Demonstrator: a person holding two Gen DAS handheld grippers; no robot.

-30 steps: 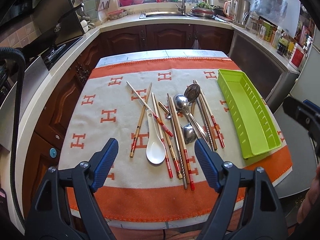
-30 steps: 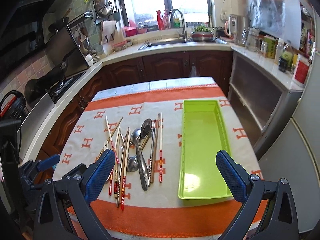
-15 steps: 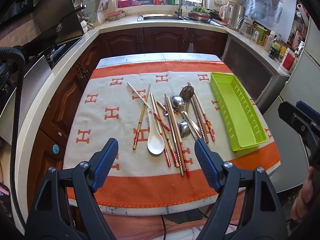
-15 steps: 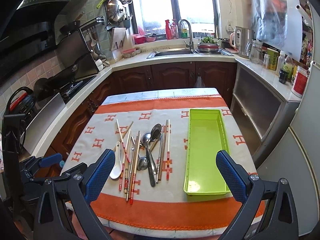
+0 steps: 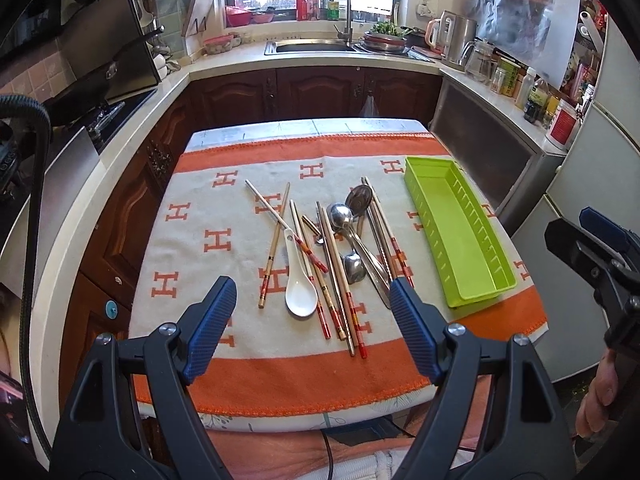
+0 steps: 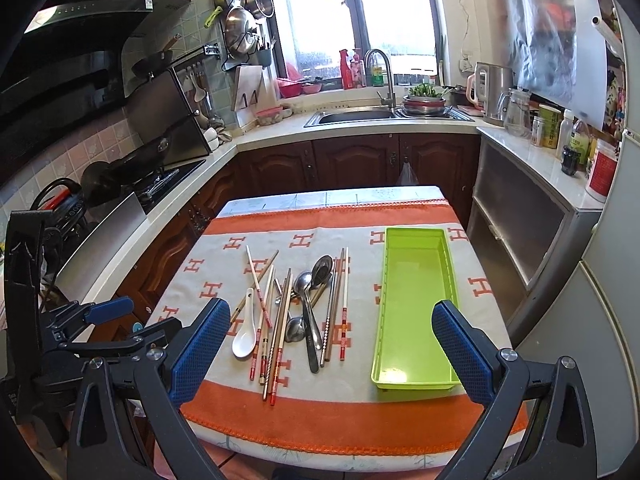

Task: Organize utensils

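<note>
Lime-green plastic, the tray (image 6: pixel 416 304) lies empty along the right side of the orange-and-cream cloth (image 5: pixel 208 216), at about three o'clock from the utensil heap; nothing is sorted yet, so I judge the job at its very start.

From my left gripper (image 5: pixel 312 312) I see its jaws spread wide with nothing between them, hanging above the near edge of the cloth; the white ceramic spoon (image 5: pixel 300 284) sits at twelve o'clock from it, bowl toward me, a red-banded chopstick crossing its handle. My right gripper (image 6: pixel 328 340) is likewise spread wide and empty, above the near edge; the tray's near end is at about one o'clock from it.

The chopsticks (image 6: pixel 276 332) lie fanned and overlapping; three metal spoons (image 6: pixel 308 300) are tangled among them, at two o'clock from the white spoon.

Next move, as I judge it: come down on one loose piece at the heap's edge; the outermost chopstick nearest the tray looks freest; pinch it mid-length, lift clear of its neighbours, then lay it lengthwise in the tray.
</note>
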